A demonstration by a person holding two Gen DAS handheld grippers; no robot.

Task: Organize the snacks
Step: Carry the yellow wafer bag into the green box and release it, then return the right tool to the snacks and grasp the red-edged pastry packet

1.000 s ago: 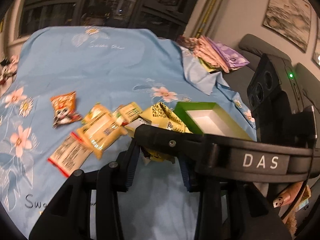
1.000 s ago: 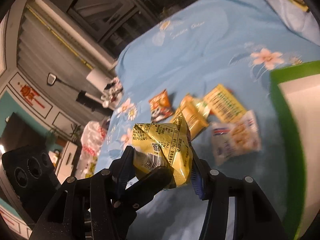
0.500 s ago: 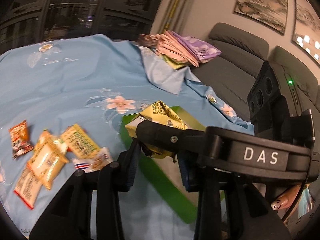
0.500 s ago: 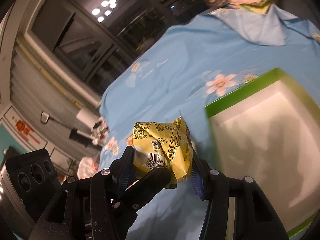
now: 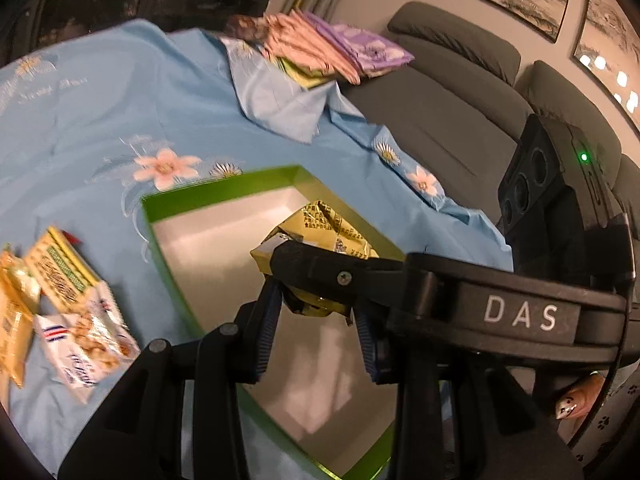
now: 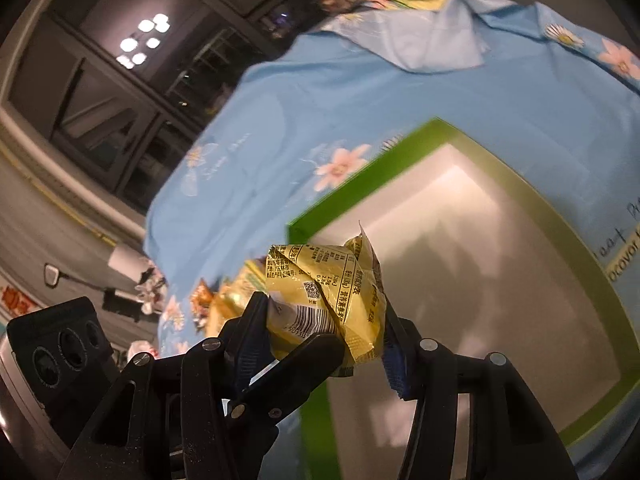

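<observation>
Both grippers grip one crumpled yellow snack packet (image 5: pixel 320 240) together; it also shows in the right wrist view (image 6: pixel 324 300). My left gripper (image 5: pixel 316 312) and my right gripper (image 6: pixel 320 320) are shut on it from opposite sides. They hold it above a shallow green-rimmed box (image 5: pixel 224 192) with a white inside, also in the right wrist view (image 6: pixel 560 224). The box lies on a light blue flowered cloth (image 5: pixel 100 112). Several other snack packets (image 5: pixel 68 300) lie on the cloth left of the box.
A stack of folded pink and purple cloths (image 5: pixel 320 52) lies at the far end of the table. A grey sofa (image 5: pixel 452 92) stands to the right. Dark windows (image 6: pixel 120 92) line the back wall.
Both grippers have carried the yellow packet rightward, from over the loose snacks to above the green box. The box now fills the views beneath the packet.
</observation>
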